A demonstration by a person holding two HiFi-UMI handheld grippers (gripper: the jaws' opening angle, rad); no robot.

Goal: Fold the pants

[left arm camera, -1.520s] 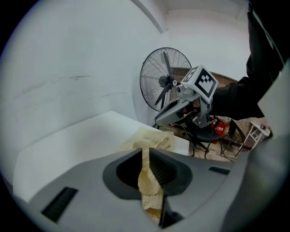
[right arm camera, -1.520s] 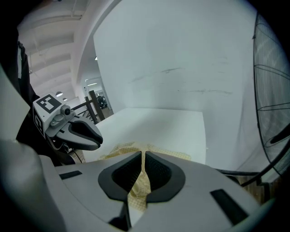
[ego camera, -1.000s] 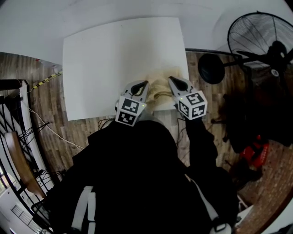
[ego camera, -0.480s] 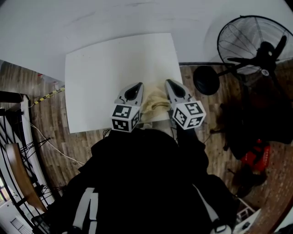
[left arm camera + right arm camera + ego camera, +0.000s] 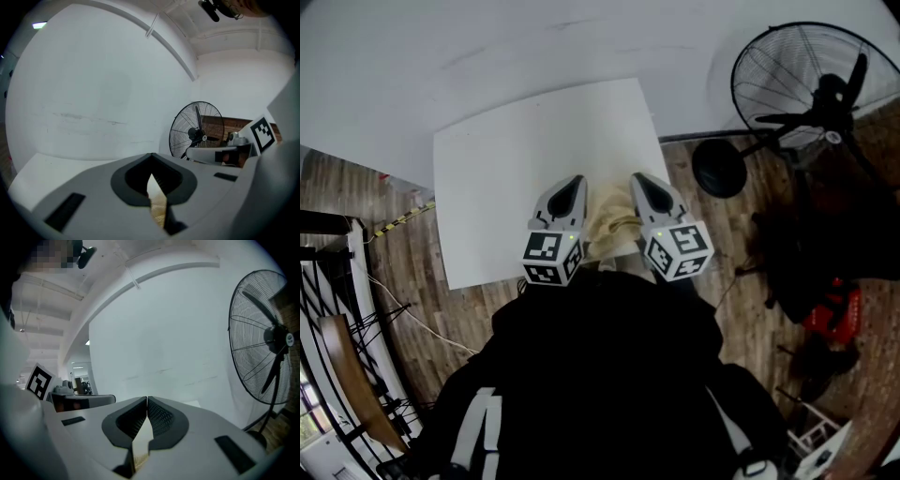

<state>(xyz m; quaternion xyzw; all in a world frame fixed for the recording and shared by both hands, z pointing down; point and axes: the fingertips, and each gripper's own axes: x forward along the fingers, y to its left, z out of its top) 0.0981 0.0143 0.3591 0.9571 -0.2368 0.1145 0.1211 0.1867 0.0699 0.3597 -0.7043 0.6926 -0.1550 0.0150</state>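
Cream pants (image 5: 614,221) are being held bunched at the near edge of a white table (image 5: 506,150), between 2 hand-held grippers that are being pointed away from the person across the tabletop. The left gripper (image 5: 574,183) is being pressed shut on the fabric: in the left gripper view a thin strip of cream cloth is being pinched between its dark pads. The right gripper (image 5: 639,180) is likewise being clamped on the pants, its jaws meeting at the tips with cream cloth caught in the narrow gap behind them. The 2 grippers are being held side by side, near each other, with the gathered cloth sagging between them onto the table. A black standing fan (image 5: 806,89) is being shown to the right of the table, on the wooden floor (image 5: 412,244). The person's dark clothing (image 5: 600,375) is filling the lower part of the head view.
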